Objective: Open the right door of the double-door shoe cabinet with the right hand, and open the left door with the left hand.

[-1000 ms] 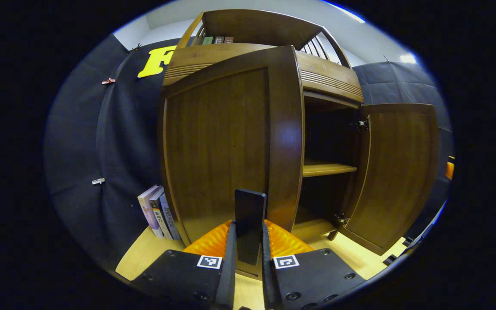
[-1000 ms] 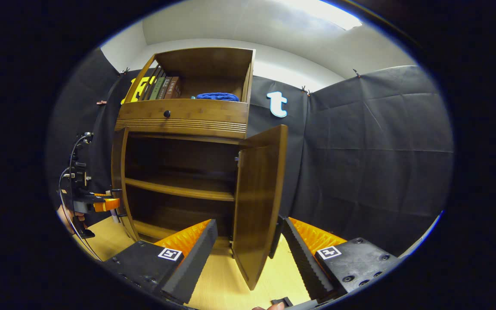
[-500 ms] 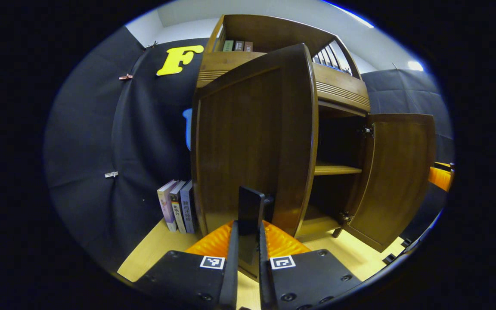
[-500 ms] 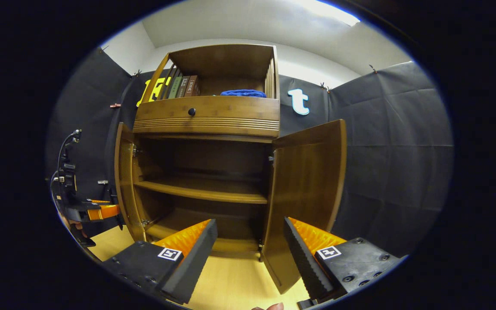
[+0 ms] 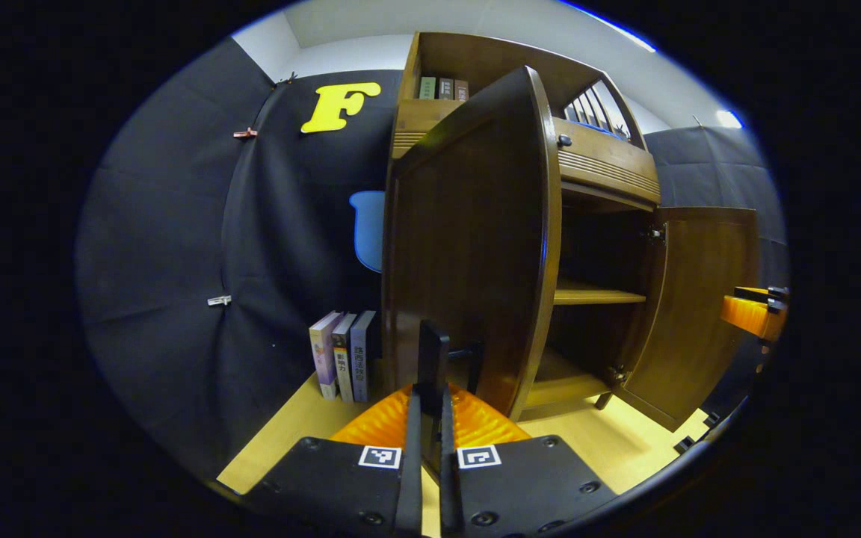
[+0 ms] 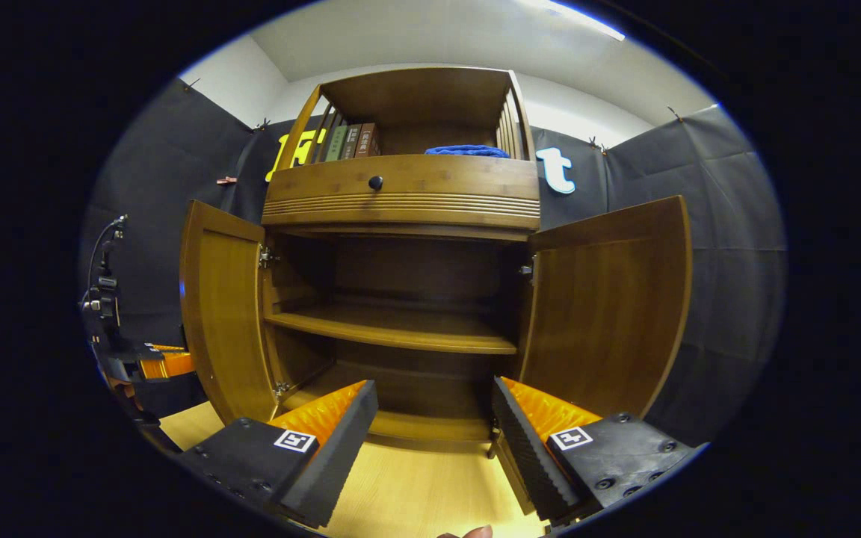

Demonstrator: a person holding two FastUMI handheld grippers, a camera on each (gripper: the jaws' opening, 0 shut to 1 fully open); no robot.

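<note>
1. Standing on a pale wooden bench, the dark brown wooden double-door shoe cabinet has both doors swung open, baring one inner shelf.
2. The left gripper has its fingers drawn almost together, pinching the flat dark handle that sticks out from the face of the left door.
3. In the left gripper view that door stands edge-on, turned well out from the cabinet front, with the right door open beyond it.
4. The right gripper hangs in front of the open cabinet with its fingers spread wide and nothing between them, apart from both doors.
5. In the right gripper view the right door stands open at the right and the left door at the left, with the left gripper just beyond its outer side.
6. Three upright books stand on the bench beside the cabinet's left side.
7. A folded blue cloth and a row of books sit in the open top compartment, above a drawer with a round dark knob.
</note>
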